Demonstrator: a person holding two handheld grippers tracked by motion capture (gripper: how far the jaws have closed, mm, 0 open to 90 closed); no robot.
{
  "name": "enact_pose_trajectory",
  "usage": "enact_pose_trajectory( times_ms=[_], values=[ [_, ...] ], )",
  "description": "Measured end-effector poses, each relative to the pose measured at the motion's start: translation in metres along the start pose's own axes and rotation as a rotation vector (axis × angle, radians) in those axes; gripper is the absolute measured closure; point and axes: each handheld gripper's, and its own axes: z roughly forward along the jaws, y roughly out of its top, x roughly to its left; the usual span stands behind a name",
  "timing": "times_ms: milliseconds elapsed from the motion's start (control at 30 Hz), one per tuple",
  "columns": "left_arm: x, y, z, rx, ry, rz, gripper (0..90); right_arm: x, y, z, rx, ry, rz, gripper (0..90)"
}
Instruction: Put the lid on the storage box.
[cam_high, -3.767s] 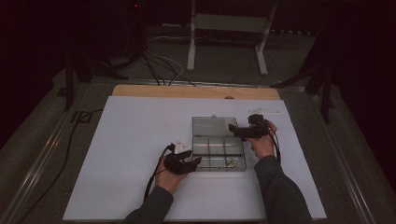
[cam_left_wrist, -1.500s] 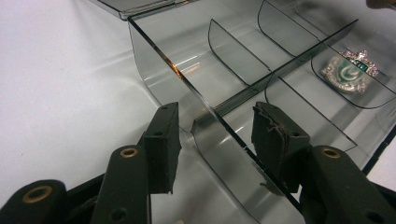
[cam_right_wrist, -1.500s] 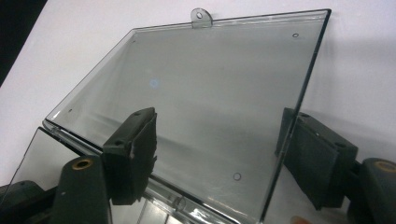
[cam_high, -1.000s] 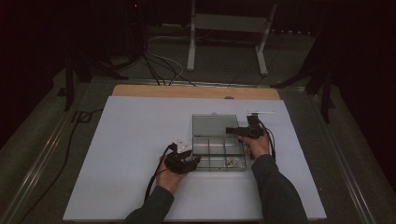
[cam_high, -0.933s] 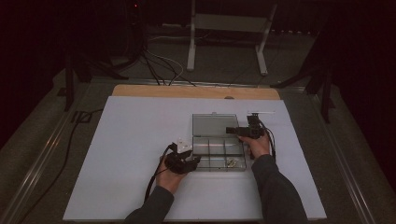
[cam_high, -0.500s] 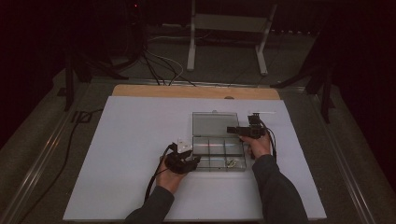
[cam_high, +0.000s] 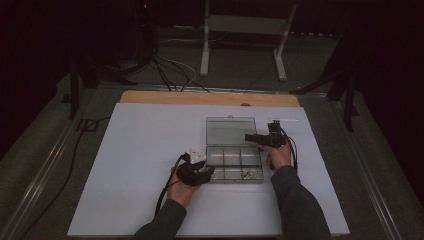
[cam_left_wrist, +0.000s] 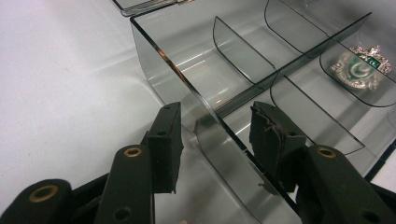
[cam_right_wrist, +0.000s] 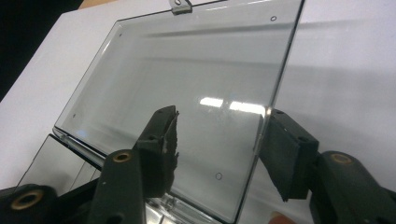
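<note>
Left gripper (cam_high: 206, 172), jaws apart, straddles the near-left wall of the clear box (cam_high: 235, 165) on the white sheet (cam_high: 150, 150); right gripper (cam_high: 250, 137), jaws just closing, brackets the lid (cam_right_wrist: 187, 93) edge (not yet pinched); lid still flat open, badge (cam_left_wrist: 359, 67) inside, closing remains

High view overlooks table; gripper views closely share the clear box (cam_high: 234, 159).

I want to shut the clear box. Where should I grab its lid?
Probably the lid's free side edge, where the right gripper straddles it. It is a thin flat panel lying open, hinged to the box, so come at that edge from the side.
</note>
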Motion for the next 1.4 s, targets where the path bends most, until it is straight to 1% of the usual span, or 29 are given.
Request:
enact_pose_trajectory(
  times_ms=[267, 500, 833, 967, 1067, 1100, 1400],
  values=[
    [0.000, 0.000, 0.000, 0.000, 0.002, 0.000, 57.4, 0.000, 0.001, -0.004, -0.014, 0.003, -0.017, 51.8],
    [0.000, 0.000, 0.000, 0.003, 0.004, 0.003, 58.1, -0.002, 0.001, -0.007, -0.030, 0.020, -0.028, 54.9],
    [0.000, 0.000, 0.000, 0.002, 0.004, 0.002, 58.9, -0.004, 0.002, -0.013, -0.036, 0.035, -0.054, 59.2],
    [0.000, 0.000, 0.000, 0.001, 0.005, 0.001, 59.0, -0.003, 0.002, -0.017, -0.045, 0.038, -0.086, 61.2],
    [-0.001, 0.001, 0.000, 0.003, 0.007, 0.000, 59.0, -0.003, 0.002, -0.018, -0.045, 0.034, -0.097, 61.5],
    [-0.001, 0.001, 0.000, 0.004, 0.008, 0.001, 59.2, -0.002, 0.002, -0.019, -0.049, 0.029, -0.117, 61.7],
    [-0.001, 0.001, 0.000, 0.008, 0.011, 0.002, 59.3, 0.005, 0.002, -0.023, -0.056, -0.006, -0.202, 62.3]
  ],
)
